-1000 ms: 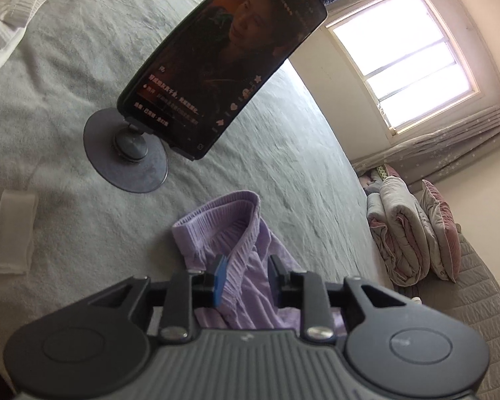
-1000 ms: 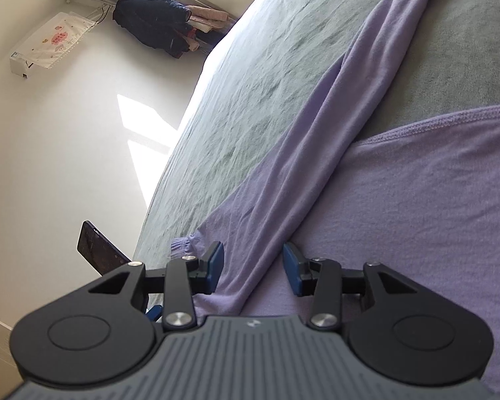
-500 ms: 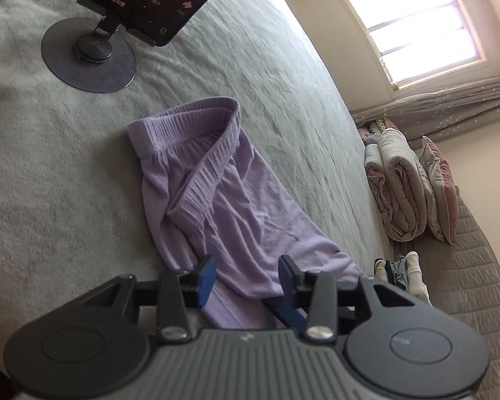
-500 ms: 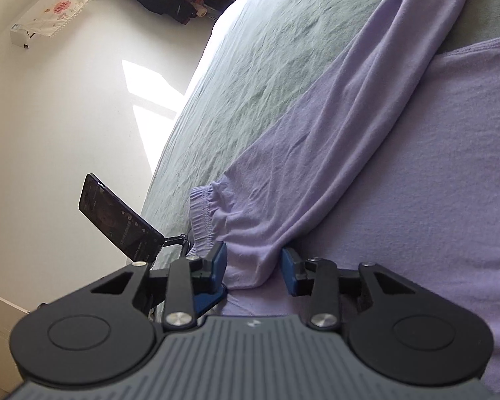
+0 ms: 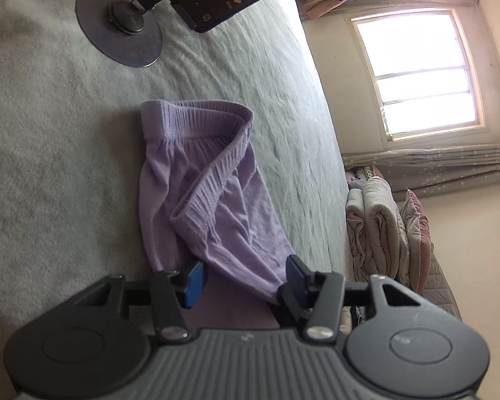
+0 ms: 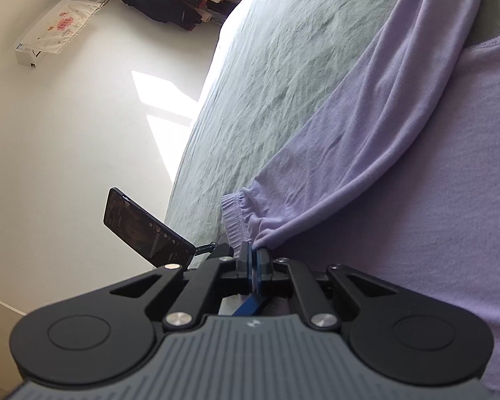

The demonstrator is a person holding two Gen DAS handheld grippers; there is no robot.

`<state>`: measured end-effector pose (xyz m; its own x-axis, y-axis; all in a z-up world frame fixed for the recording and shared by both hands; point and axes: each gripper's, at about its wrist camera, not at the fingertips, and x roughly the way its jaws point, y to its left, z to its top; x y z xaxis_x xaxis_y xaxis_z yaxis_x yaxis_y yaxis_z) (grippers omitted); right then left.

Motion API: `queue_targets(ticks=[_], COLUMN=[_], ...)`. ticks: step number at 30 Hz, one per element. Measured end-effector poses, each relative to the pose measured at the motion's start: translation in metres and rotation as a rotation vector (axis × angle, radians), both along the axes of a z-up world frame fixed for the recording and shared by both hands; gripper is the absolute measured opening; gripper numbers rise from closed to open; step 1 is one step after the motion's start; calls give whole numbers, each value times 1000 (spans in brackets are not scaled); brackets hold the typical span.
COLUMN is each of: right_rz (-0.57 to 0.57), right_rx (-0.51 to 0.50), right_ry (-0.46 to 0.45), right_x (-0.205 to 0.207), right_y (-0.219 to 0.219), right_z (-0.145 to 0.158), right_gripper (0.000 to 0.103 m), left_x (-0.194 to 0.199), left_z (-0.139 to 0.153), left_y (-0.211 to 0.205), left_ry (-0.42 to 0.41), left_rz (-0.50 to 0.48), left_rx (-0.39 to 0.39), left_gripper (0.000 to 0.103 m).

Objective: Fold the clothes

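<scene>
On the wrinkled grey bed [image 5: 50,173], the left claw [image 5: 241,278], jaws just widened, straddles the soft lilac garment [image 5: 216,200] with its ribbed cuff. The right claw [image 6: 254,260] has just closed, apparently pinching the gathered sleeve hem [image 6: 246,213]. Only the left view shows the window [image 5: 420,73]; both catch the glossy phone [image 6: 143,225].

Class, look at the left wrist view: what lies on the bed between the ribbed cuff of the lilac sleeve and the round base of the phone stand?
In the left wrist view, only bare grey bedspread lies between the sleeve cuff and the stand base; nothing else sits there.
</scene>
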<state>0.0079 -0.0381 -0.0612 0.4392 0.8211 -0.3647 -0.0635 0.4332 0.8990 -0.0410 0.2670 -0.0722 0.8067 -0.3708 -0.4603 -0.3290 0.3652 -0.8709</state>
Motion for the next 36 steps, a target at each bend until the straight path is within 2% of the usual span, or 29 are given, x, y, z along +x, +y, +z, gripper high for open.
queue_targets(ticks=[2, 3, 4, 7, 9, 11, 15, 18, 24, 28, 33, 36], right_rz=[-4, -4, -6, -5, -16, -38, -129, -210, -369, -437, -427, -472], right_rx=[9, 16, 28, 55, 83, 132, 238, 353, 479, 434, 248, 162], right_ry=[14, 16, 10, 3, 12, -6, -5, 24, 41, 71, 39, 25], right_x=[-2, -4, -6, -11, -13, -13, -2, 6, 10, 5, -8, -10], right_y=[-3, -3, -4, -4, -4, -5, -12, -28, -73, -95, -103, -113], right_z=[-5, -7, -9, -15, -20, -21, -24, -30, -40, -41, -22, -17], right_gripper=[5, 10, 14, 17, 41, 42, 43, 43, 35, 35, 35, 35], left_x=[2, 5, 7, 7, 6, 5, 4, 2, -1, 1, -5, -9], left_z=[0, 2, 4, 19, 30, 38, 39, 33, 25, 27, 32, 33], left_y=[-2, -4, -5, -7, -6, -3, 2, 8, 15, 13, 14, 15], left_ry=[-2, -6, -11, -68, -109, -131, -117, -82, -37, -51, -93, -98], left_rz=[33, 35, 36, 59, 76, 96, 120, 121, 122, 118, 120, 119], left_rx=[18, 35, 53, 116, 161, 205, 240, 244, 228, 229, 228, 225], left_gripper=[26, 2, 1, 1, 1, 1, 1, 1, 1, 1, 1, 1])
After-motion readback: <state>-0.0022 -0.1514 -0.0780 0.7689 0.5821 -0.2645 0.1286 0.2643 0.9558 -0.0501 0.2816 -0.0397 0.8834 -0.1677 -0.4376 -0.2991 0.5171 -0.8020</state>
